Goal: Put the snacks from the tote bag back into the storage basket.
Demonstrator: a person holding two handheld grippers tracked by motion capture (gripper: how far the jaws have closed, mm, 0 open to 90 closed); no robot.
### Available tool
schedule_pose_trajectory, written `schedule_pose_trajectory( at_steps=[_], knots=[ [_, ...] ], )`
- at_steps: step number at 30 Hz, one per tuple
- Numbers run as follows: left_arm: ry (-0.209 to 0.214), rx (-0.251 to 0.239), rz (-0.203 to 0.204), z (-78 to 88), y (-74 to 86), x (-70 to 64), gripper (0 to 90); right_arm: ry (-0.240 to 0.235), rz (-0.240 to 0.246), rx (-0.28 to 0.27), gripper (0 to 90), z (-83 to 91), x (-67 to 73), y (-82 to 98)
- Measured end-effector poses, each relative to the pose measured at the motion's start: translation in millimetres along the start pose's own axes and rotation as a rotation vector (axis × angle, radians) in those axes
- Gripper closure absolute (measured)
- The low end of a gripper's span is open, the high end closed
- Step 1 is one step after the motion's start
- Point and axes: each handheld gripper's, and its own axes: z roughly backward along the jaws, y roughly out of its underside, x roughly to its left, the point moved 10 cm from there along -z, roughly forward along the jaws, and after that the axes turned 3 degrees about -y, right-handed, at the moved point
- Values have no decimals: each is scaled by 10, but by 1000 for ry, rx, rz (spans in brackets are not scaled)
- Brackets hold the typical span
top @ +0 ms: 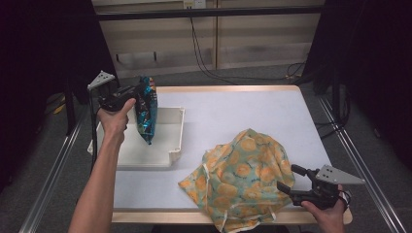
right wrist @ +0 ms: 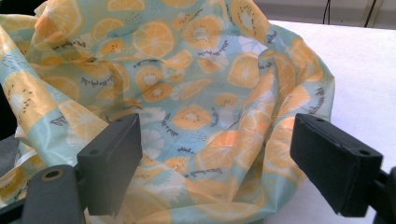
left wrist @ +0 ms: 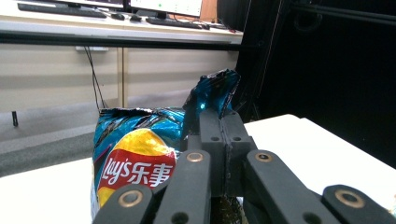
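Blue chip bag (top: 145,109) over the tray (top: 176,141), fruit-print cloth bag (top: 243,174) at right.
The left tool (top: 138,90) pinches the chip bag's top edge, hanging it above the white tray; on the tabletop (top: 233,111), the right tool (top: 286,178) sits spread beside the cloth bag.

chip bag (left wrist: 135,158): its lower part runs off the bottom edge of the left gripper view, and the closed jaws cover its right side
fruit-print cloth bag (right wrist: 187,93): cut off at the top, left and bottom of the right gripper view; what is inside cannot be told
white tray (top: 172,141): its left wall sits behind the forearm
right hand (top: 326,213): runs off the bottom edge of the high view
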Motion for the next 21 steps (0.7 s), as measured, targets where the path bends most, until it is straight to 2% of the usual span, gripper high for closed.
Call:
schedule_pose_trajectory(
  at_steps=[2, 4, 6, 7, 16, 21],
  knots=[
    [4, -14, 15, -29, 3, -16, 898, 2, -3, -1, 165, -2, 4, -1],
    [-8, -20, 6, -61, 0, -36, 897, -3, 2, 4, 166, -2, 14, 3],
    [12, -9, -5, -87, 30, -76, 896, 0, 4, 1, 166, -11, 17, 3],
    [9, -16, 2, -108, 35, -97, 896, -3, 3, 3, 166, -10, 21, 5],
    [52, 19, -39, -337, 176, -361, 882, -6, 5, 3, 167, -10, 19, 6],
    [74, 34, -35, -460, 253, -434, 868, -8, 3, 6, 167, -3, 12, 12]
  ],
)
